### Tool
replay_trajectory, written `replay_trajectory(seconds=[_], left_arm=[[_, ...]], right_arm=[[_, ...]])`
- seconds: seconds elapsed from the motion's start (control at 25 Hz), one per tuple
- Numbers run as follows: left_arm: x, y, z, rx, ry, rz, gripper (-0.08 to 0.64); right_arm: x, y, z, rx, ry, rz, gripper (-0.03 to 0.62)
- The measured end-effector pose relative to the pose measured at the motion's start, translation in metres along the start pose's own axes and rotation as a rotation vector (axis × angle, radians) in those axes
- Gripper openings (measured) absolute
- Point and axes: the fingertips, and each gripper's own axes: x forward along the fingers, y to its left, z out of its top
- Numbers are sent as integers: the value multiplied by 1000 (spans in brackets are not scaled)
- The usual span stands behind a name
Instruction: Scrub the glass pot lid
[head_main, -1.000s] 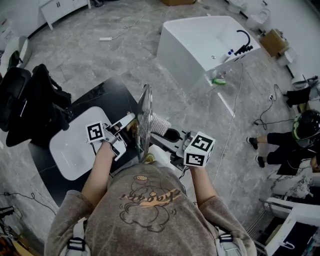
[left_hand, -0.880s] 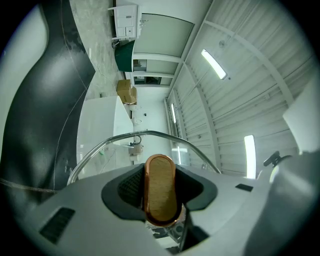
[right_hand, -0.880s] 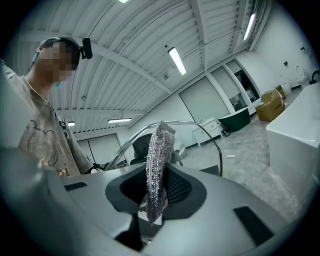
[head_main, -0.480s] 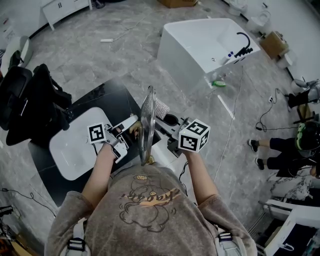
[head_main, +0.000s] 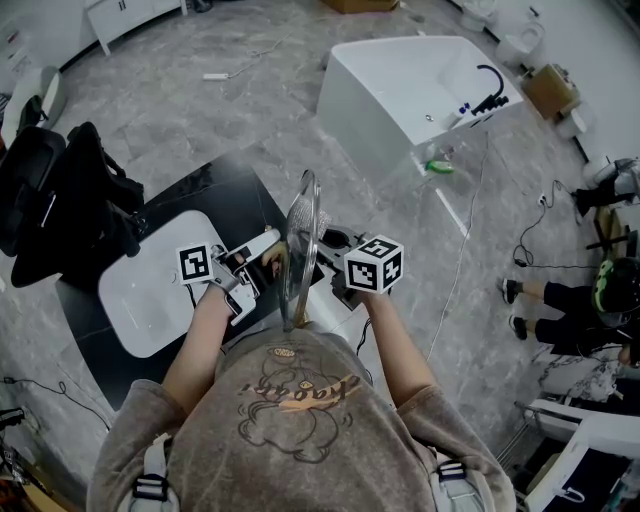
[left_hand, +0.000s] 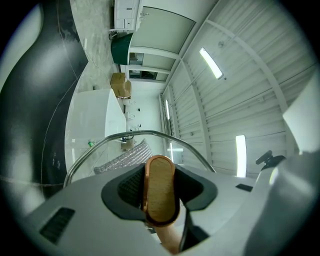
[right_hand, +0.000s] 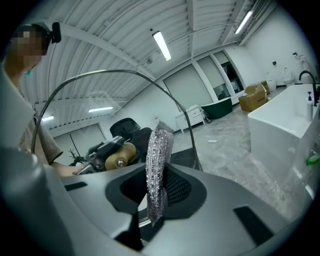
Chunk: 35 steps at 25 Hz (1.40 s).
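Observation:
I hold the glass pot lid (head_main: 300, 245) upright and edge-on between my two hands. My left gripper (head_main: 262, 262) is shut on its wooden knob (left_hand: 160, 192), and the metal rim (left_hand: 135, 134) arcs above the jaws. My right gripper (head_main: 325, 245) is shut on a silver mesh scrubber (right_hand: 157, 165), which stands against the lid's far face. Through the glass in the left gripper view the scrubber (left_hand: 122, 160) shows behind the lid. In the right gripper view the rim (right_hand: 100, 75) curves overhead and the knob (right_hand: 120, 156) shows through the glass.
Below my hands is a black table (head_main: 215, 195) with a white basin (head_main: 150, 295) set in it. A white bathtub (head_main: 410, 80) stands ahead on the right. Dark bags on a chair (head_main: 60, 200) sit at the left. A person (head_main: 570, 300) sits on the floor at the far right.
My right gripper has moved left with the scrubber, from beside the lid to right against its glass. The left gripper and the lid have stayed almost still.

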Motion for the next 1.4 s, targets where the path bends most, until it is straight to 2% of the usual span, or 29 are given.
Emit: replay_trajectory(seconds=[0.44,0.76,0.96,1.4], left_arm=[[-1,1,9,10,-42,-22,176],[-5,2,15,11,-78,-21,176],[-7,6,14,27,-69,-4,176],[-14,18,11,6,-64,33,176]], right_arm=[[14,-2,-47,33,107,-11,81],[12,12,-65,73,148,48,81],[11,23,-60,84,135,86,81],[-10,54,-23,99,40,159,81]])
